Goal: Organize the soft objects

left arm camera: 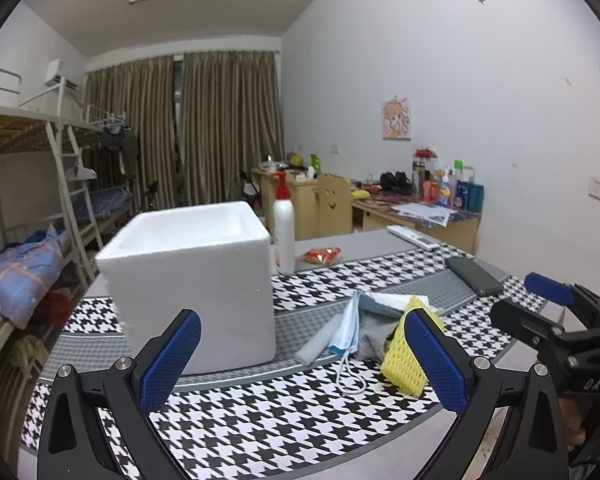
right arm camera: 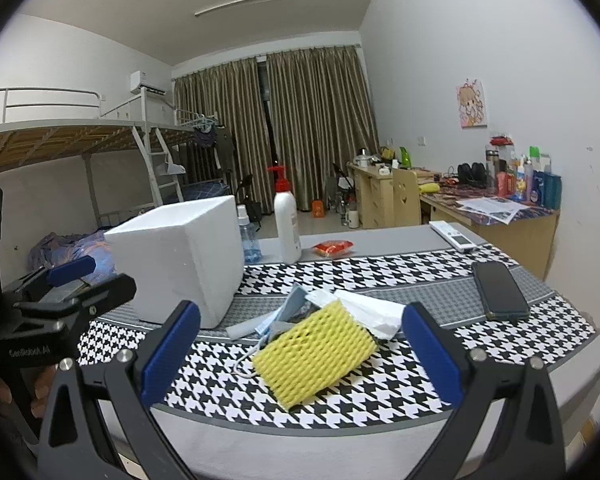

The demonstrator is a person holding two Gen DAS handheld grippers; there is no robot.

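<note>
A yellow foam net sleeve (right arm camera: 316, 354) lies on the houndstooth table cover, at the near end of a small pile with a blue face mask (left arm camera: 346, 330), a grey cloth (left arm camera: 374, 334), white paper (right arm camera: 374, 310) and a white foam strip (left arm camera: 318, 342). An open white foam box (left arm camera: 192, 284) stands to the pile's left. My right gripper (right arm camera: 300, 354) is open, its blue pads either side of the yellow sleeve (left arm camera: 404, 360) and short of it. My left gripper (left arm camera: 304, 356) is open in front of the box's near right corner, holding nothing.
Behind the box stand a white pump bottle (right arm camera: 286, 222) and a clear bottle (right arm camera: 249, 238). A red snack packet (right arm camera: 334, 247), a white remote (right arm camera: 452, 235) and a dark phone (right arm camera: 500, 290) lie on the table. A bunk bed is left, desks at the back right.
</note>
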